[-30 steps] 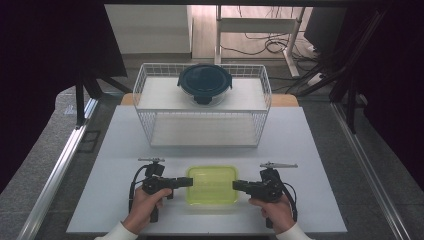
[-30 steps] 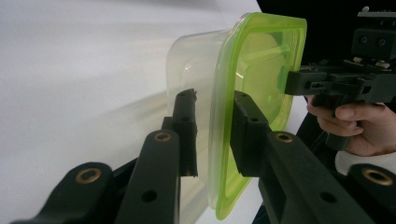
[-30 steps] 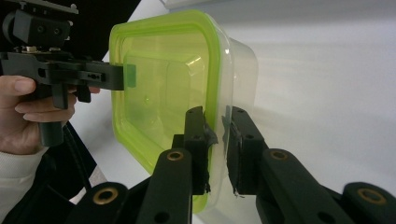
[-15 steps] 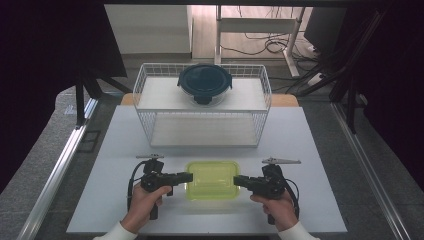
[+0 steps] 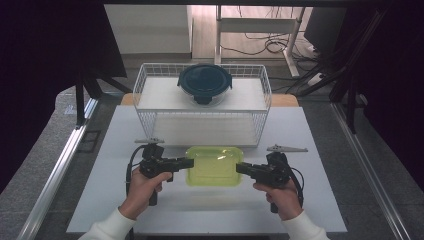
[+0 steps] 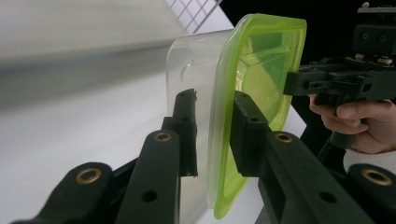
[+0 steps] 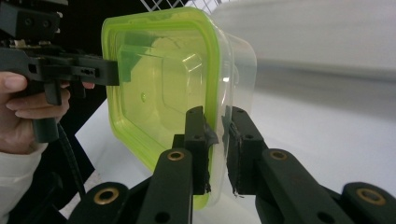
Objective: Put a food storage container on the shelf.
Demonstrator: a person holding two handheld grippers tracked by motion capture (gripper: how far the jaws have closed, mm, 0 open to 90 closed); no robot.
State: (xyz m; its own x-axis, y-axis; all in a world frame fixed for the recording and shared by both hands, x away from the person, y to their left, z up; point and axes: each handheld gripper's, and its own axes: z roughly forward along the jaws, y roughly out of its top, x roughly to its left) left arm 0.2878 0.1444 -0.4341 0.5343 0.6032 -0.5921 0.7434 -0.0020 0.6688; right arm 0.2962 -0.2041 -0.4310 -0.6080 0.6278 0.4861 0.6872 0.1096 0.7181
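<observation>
A clear box (image 5: 214, 166) with a green lid (image 5: 215, 160) sits on the white table (image 5: 115, 145), at the near middle, just in front of a white wire basket (image 5: 150, 87). A person's two hands come in from the near edge, each holding a black tool.

The left tool (image 5: 189, 162) reaches in from the left and meets the box at its left edge. In the left gripper view its jaws stand either side of the lid's rim (image 6: 219, 140), one on the clear wall side and one on the lid side, with a gap still visible around the rim, so it is not clamped tight; whether the pads touch cannot be told.

The right tool (image 5: 239, 168) comes in from the right and meets the box's right edge. In the right gripper view its jaws are drawn close on the rim (image 7: 215, 126) and the clear wall, grasping the box.

Each gripper view shows the other hand (image 6: 359, 123) and its tool on the far side of the lid.

On the shelf inside the basket, at the far middle, sits a round dark bowl (image 5: 205, 82) with a clip lid.
</observation>
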